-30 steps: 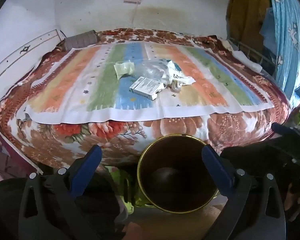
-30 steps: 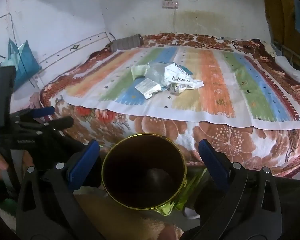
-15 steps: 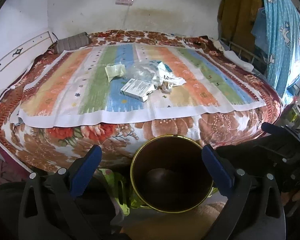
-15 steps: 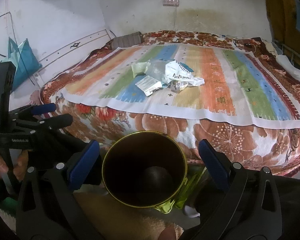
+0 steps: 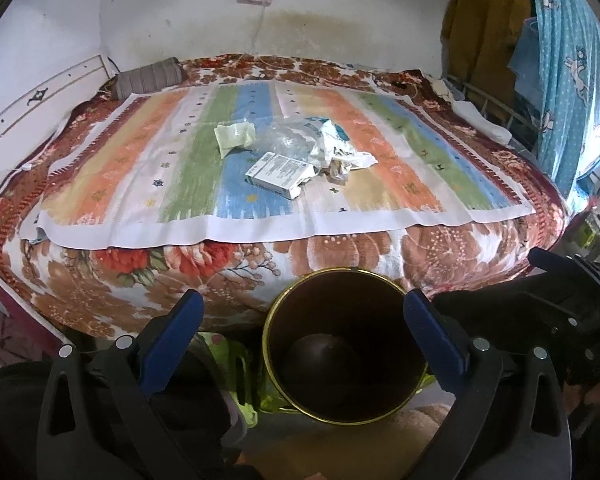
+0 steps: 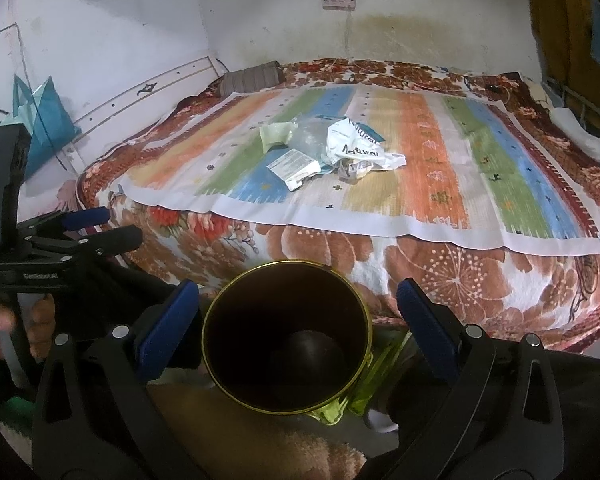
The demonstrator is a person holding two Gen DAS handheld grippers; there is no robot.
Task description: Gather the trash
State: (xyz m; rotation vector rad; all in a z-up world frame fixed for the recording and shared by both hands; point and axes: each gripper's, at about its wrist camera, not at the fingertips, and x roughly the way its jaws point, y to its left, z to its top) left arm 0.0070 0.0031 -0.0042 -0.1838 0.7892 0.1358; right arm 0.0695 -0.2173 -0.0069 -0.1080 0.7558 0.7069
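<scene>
Both grippers — left gripper (image 5: 303,334), right gripper (image 6: 298,326) — hang spread wide, empty, over the bin (image 5: 342,346). Nothing collected yet — next comes a reach to the box (image 5: 279,174) on the bed.

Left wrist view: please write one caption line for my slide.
Open left gripper above a dark bin, facing trash on the striped bed cover.

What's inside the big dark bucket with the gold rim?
The bucket looks empty: only its dark wall and round bottom show. No trash is in it; the white box and wrappers lie on the bed. Its near inner side is hidden.
</scene>
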